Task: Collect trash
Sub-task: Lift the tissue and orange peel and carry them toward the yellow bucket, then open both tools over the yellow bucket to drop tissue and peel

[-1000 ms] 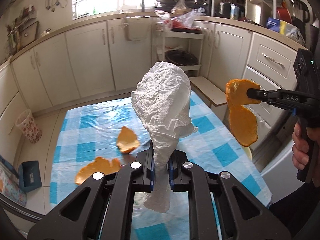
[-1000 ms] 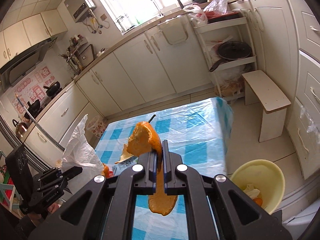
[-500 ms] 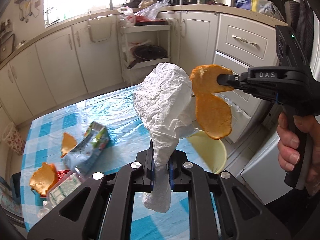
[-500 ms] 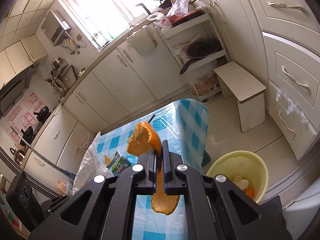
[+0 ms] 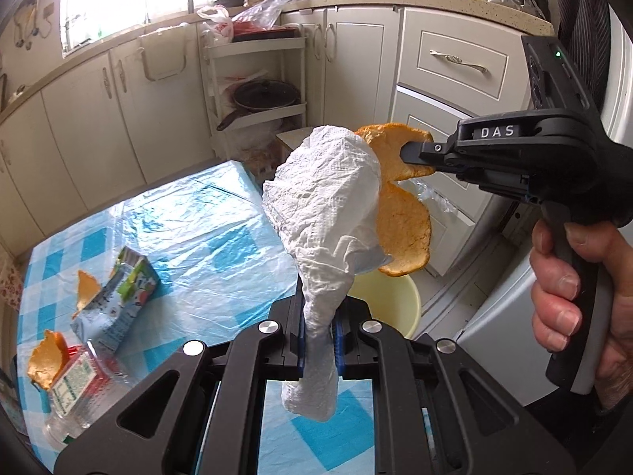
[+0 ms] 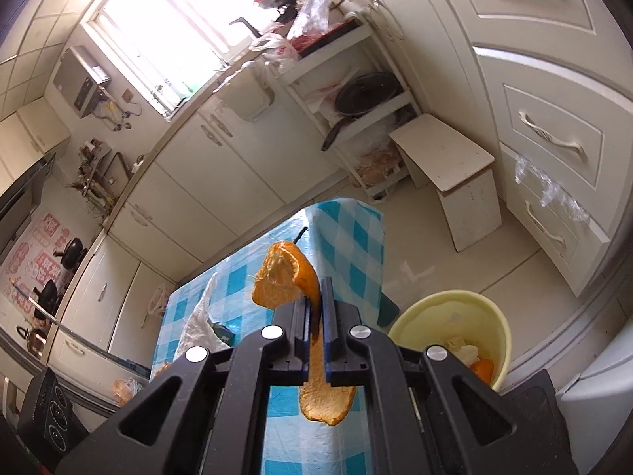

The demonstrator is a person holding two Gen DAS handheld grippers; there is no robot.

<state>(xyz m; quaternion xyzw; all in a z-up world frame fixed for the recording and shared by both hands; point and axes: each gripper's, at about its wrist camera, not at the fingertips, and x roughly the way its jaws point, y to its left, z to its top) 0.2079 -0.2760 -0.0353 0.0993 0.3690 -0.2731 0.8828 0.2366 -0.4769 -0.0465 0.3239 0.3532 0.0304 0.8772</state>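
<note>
My left gripper (image 5: 319, 330) pinches a crumpled paper towel (image 5: 324, 213), its jaws clamped on the twisted tail, while my right gripper (image 6: 315, 312) clamps a strip of orange peel (image 6: 285, 277) that hangs through below the pads. Just beyond and below both tools sits the pale yellow basin (image 6: 496, 318) on the floor, already holding scraps. To drop cleanly, I judge each load should be carried fully over the rim before the jaws part, peel first, since the towel may drift. Only the left view shows what remains on the checked tablecloth (image 5: 205, 221): a drink carton (image 5: 118, 297), more peel pieces (image 5: 45, 358) and a plastic bottle (image 5: 73, 392). Only the right view shows inside the basin.
</note>
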